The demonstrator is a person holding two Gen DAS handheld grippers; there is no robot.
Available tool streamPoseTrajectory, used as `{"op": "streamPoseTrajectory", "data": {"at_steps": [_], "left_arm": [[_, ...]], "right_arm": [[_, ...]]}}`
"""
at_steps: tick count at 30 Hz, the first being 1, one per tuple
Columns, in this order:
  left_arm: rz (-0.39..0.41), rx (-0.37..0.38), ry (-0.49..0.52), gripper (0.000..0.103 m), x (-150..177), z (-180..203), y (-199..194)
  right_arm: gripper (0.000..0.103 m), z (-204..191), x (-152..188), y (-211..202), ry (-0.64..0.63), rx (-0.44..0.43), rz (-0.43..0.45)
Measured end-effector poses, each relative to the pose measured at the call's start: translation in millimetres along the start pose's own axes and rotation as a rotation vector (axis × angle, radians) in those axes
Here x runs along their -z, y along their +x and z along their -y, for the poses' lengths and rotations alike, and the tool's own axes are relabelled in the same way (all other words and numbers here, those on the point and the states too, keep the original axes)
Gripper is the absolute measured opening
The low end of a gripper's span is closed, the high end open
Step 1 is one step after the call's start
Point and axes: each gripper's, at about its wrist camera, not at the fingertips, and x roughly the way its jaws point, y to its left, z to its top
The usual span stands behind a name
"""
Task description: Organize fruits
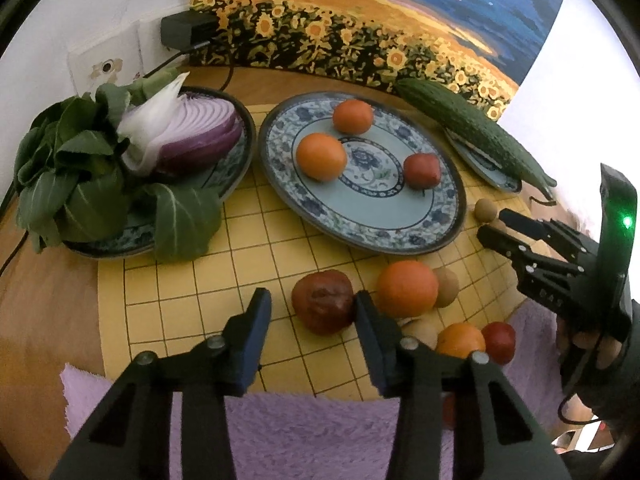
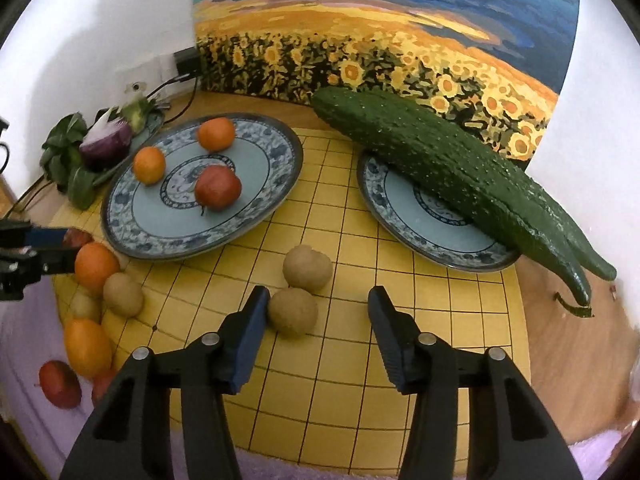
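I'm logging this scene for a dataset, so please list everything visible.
Blue-patterned ceramic plates: three, blue-white, in a row.
Round oranges: four, orange; two on the middle plate, two on the mat.
Round red fruits: at least four, red; one on the middle plate, the rest near the front.
Round brown fruits: about four, tan, on the mat.
Bumpy cucumbers: two, dark green, across the right plate.
Halved onion: one, purple, left plate.
Leafy greens: one bunch, green, left plate.
Gridded mat: one, yellow, under the plates.
Fluffy towel: one, lilac, front edge.
Sunflower painting: one, multicoloured, against the wall.
Left gripper: one, black, open around a dark red fruit.
Right gripper: one, black, open beside a brown fruit.
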Motion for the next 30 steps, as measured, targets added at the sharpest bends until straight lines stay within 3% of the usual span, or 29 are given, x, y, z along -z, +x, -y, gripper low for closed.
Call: {"op": "streamPoseTrajectory", "data": {"at_steps": [5, 7, 9, 11, 30], "left_arm": [[0.002, -0.002, -0.003, 0.044, -1, 0, 1], [0.002, -0.003, -0.004, 0.044, -2, 0, 2], [0.004, -0.003, -0.006, 0.041, -2, 0, 2], [0.006, -0.008, -0.011, 0.034, -3, 0, 3], [0.025, 0.004, -0.039, 0.032, -3, -3, -5]], "right_arm": [[0.052, 0, -6, 4, 0.016, 0.008, -0.001], [0.045, -1, -6, 4, 0.019, 0.012, 0.002], [0.026, -3, -6, 3, 0.016, 0.008, 0.008], [0.025, -2, -6, 4, 0.018, 0.004, 0.008], [0.025, -4, -1, -16, 0.022, 0.016, 0.031]]}}
